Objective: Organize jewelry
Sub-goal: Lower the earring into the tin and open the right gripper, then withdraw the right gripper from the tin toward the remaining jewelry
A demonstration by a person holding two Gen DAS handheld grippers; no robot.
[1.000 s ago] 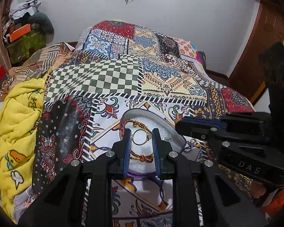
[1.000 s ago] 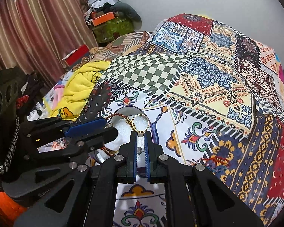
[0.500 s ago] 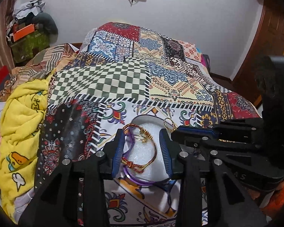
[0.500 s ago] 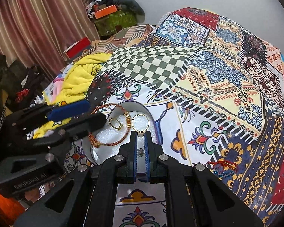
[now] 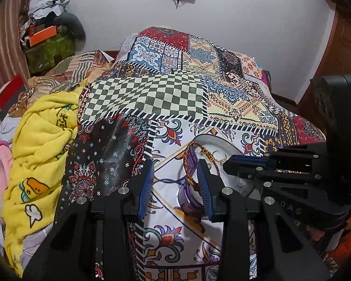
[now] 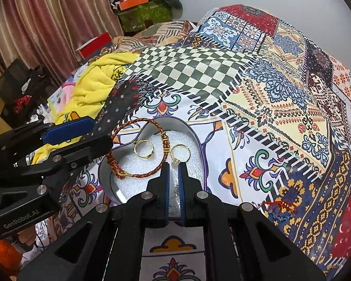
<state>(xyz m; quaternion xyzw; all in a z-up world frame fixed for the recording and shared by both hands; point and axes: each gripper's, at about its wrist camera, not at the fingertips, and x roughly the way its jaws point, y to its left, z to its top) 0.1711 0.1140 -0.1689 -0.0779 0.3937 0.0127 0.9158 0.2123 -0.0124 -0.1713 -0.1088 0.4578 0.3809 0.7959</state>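
Note:
A heart-shaped tin box (image 6: 200,140) with white foam lining sits on the patchwork bedspread. In it lie a red-and-gold braided bracelet (image 6: 140,175) and a gold ring (image 6: 144,148). My right gripper (image 6: 173,164) is shut on a second gold hoop ring (image 6: 180,152), held over the box. My left gripper (image 5: 174,178) is open and empty, just left of the box (image 5: 218,141); the bracelet (image 5: 187,161) shows between its fingers. The left gripper also shows in the right wrist view (image 6: 82,131).
A small red-and-blue bracelet (image 6: 278,208) lies on the bedspread right of the box. A yellow blanket (image 5: 35,145) is heaped at the bed's left edge. Boxes and clutter (image 5: 46,44) stand by the curtain; a wooden door (image 5: 339,53) is at right.
My left gripper has opened, let go of the first ring into the box and drawn back to the left. My right gripper stays shut on the hoop ring over the box.

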